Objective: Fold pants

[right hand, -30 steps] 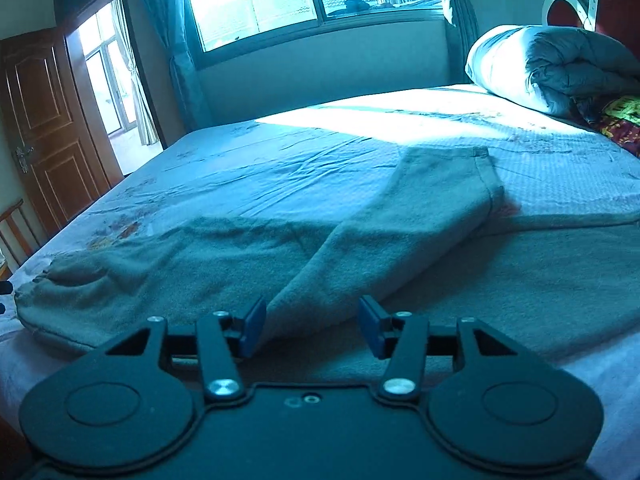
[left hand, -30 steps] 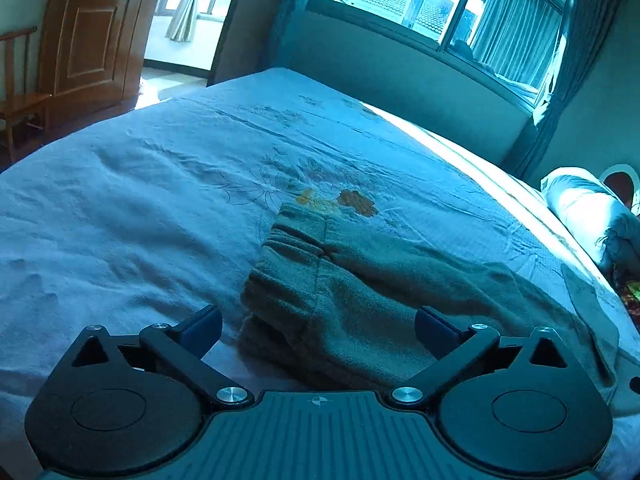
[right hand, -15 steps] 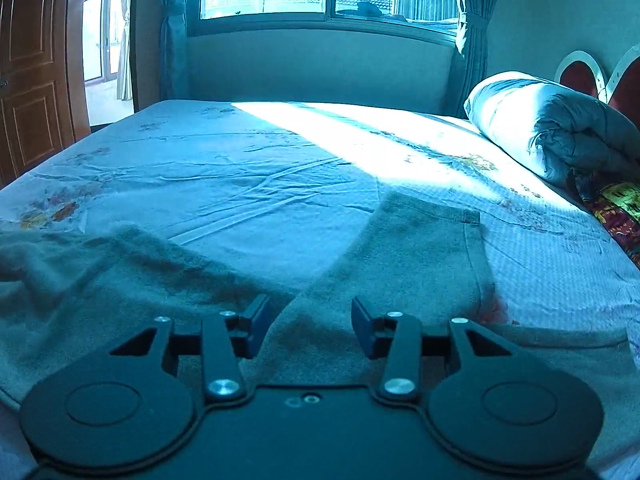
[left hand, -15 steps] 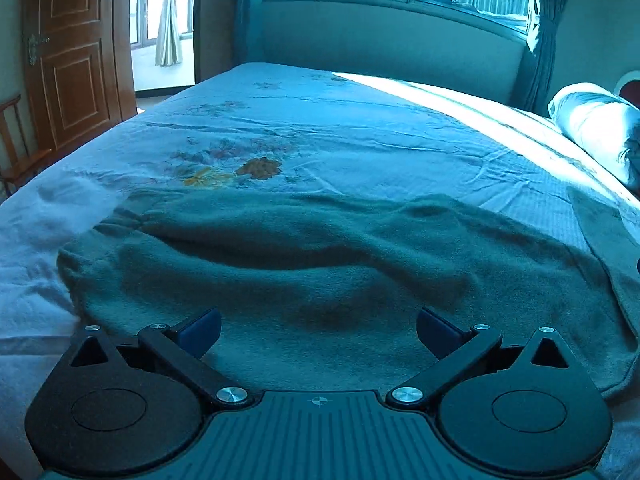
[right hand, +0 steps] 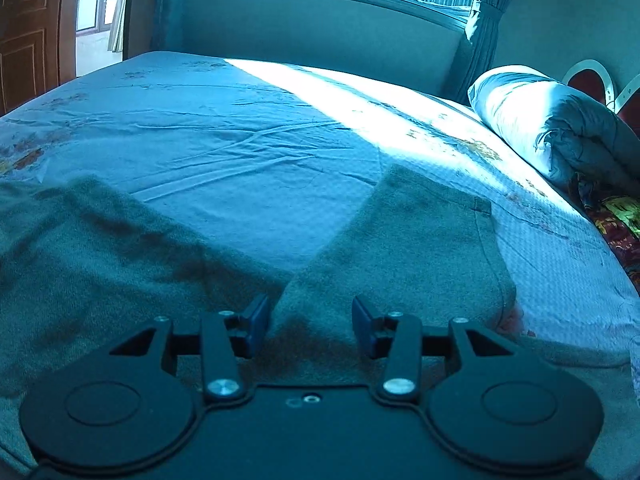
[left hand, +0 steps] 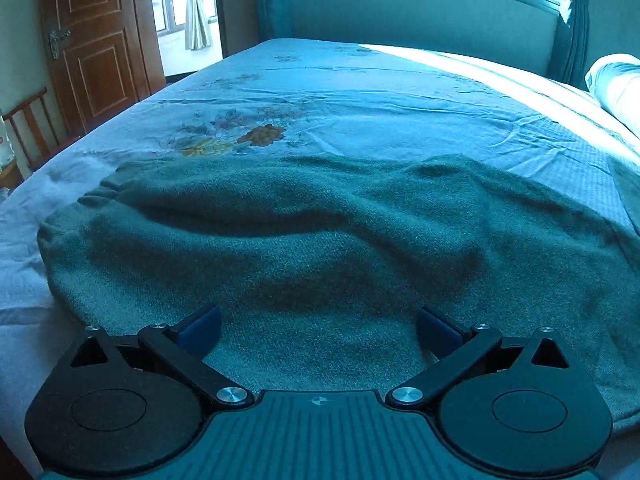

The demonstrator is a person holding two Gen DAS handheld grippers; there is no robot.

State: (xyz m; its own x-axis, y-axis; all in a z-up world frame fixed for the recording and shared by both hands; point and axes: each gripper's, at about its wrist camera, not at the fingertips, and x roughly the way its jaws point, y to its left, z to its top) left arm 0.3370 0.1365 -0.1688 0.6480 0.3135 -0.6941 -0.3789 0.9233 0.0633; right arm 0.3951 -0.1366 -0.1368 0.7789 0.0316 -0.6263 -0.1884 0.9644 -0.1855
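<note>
Grey-green fleece pants [left hand: 320,232] lie spread on the bed, the waistband end at the left of the left wrist view. My left gripper [left hand: 318,326] hovers low over the near part of the pants with its jaws wide open and nothing pinched. In the right wrist view one pant leg [right hand: 416,248] runs away to the right, its hem at the far end, and the body of the pants [right hand: 100,256] lies to the left. My right gripper [right hand: 310,320] sits over the base of that leg. Its jaws stand partly apart, with the cloth below and between them but not pinched.
The bed sheet [left hand: 360,92] is pale blue with a flower print. A rolled duvet [right hand: 560,128] lies at the head of the bed on the right. A wooden door [left hand: 96,52] and a chair [left hand: 28,128] stand beyond the bed's left side.
Both grippers swung across the pants. The left one moved from the waistband end over the middle of the cloth. The right one moved closer to the leg, and its jaws narrowed.
</note>
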